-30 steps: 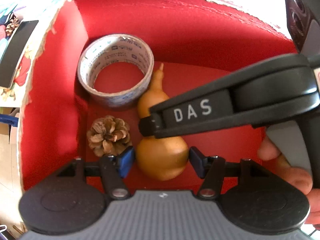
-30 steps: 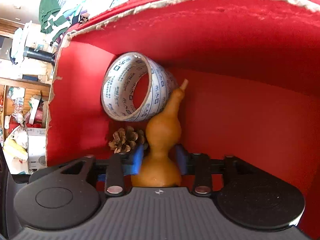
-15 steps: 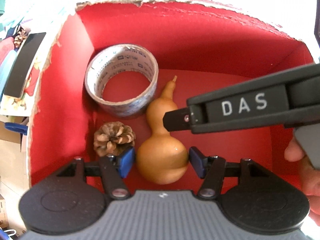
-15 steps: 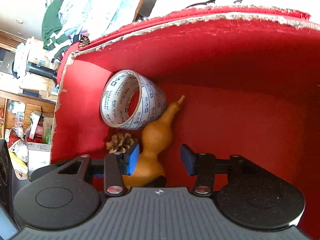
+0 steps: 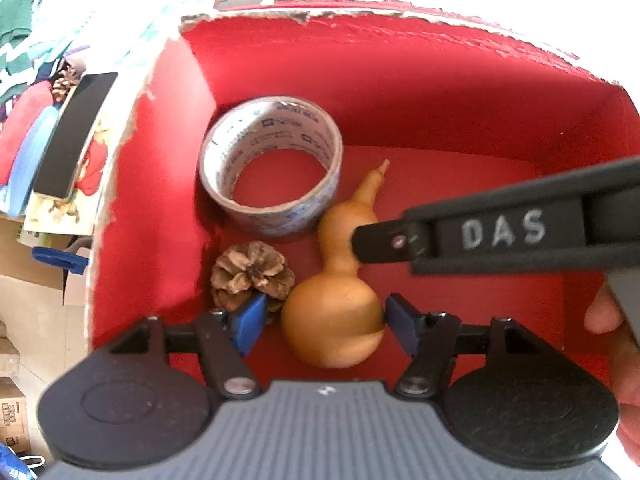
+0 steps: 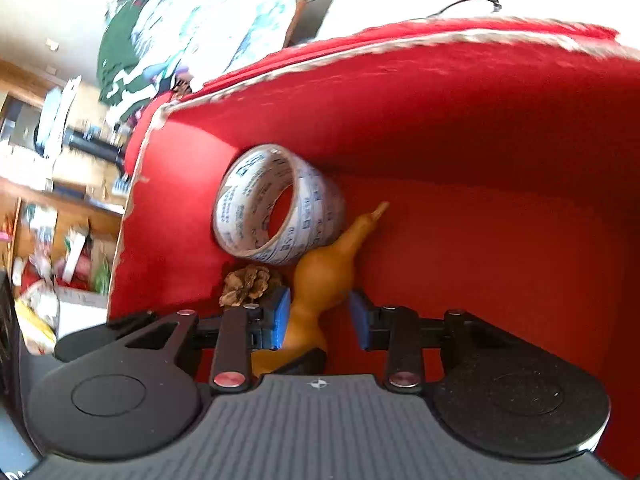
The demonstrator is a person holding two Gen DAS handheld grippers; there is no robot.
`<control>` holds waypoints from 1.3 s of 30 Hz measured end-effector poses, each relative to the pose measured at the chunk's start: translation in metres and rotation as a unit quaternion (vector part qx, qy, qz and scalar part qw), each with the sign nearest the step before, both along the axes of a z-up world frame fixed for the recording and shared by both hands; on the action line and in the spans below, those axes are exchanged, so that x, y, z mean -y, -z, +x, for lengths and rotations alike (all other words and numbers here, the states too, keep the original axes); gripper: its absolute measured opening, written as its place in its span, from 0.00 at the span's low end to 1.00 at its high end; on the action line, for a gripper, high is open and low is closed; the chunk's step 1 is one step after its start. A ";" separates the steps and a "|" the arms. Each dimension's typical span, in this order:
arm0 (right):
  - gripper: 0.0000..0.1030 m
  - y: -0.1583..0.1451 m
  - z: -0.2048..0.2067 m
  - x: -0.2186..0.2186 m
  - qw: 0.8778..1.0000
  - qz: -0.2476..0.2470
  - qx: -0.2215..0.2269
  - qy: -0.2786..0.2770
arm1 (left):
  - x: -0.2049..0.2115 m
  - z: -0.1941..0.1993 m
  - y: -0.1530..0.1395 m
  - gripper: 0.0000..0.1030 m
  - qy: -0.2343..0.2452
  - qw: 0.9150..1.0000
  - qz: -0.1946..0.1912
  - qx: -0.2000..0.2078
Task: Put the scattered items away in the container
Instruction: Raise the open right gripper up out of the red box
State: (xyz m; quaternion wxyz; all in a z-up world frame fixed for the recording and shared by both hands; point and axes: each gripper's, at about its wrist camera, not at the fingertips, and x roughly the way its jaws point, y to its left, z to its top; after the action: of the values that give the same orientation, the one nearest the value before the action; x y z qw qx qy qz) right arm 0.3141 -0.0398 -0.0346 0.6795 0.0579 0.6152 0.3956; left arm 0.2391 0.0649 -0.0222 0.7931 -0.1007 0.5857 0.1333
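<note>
Three things lie in the red box [image 5: 168, 184]: a tape roll [image 5: 272, 164], a pine cone [image 5: 252, 276] and a gourd [image 5: 336, 304]. The gourd lies on the floor with its fat end toward both cameras and its thin stem pointing away, slanting toward the back wall, just beside the tape.

In the left wrist view the left gripper [image 5: 322, 320] stands wide, its blue pads either side of the fat bulb; whether they hover above it or touch it I cannot tell (the right pad looks very near the skin). It grips nothing. The right gripper [image 6: 318, 316] also has its jaws apart, with the gourd's waist seen between them and a clear gap on the right side, so it holds nothing either. Its finger crosses the left view as a black bar lettered DAS, its tip in front of the gourd's neck.

I judge the gourd to be already put away, so the coming move is likely a withdrawal, straight up and back along the gourd's long axis. The right gripper sits deeper and nearer the neck; the left is at the bulb. What could be knocked: the cone, just behind the left pad, and the tape leaning at the corner. Outside the box, a dark flat slab [image 5: 76, 136] and another cone [image 5: 64, 80] lie on the left, perhaps next to fetch.
</note>
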 end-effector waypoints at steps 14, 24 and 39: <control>0.33 -0.003 -0.004 0.004 0.999 -0.016 0.022 0.024 | 0.013 -0.021 -0.006 0.69 0.009 1.000 0.007 0.016; 0.32 -0.013 -0.010 0.006 0.998 -0.019 0.052 0.041 | 0.017 -0.026 -0.015 0.73 0.024 0.999 0.010 0.032; 0.33 -0.034 -0.035 0.037 0.986 -0.029 0.114 0.116 | 0.031 -0.041 -0.032 0.85 0.063 0.996 0.021 0.065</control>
State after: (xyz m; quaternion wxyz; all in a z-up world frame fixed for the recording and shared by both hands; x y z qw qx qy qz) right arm 0.2794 -0.0764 -0.0001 0.7879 0.0637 0.5341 0.2999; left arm 0.1977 0.0343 0.0095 0.8383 -0.0553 0.5352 0.0881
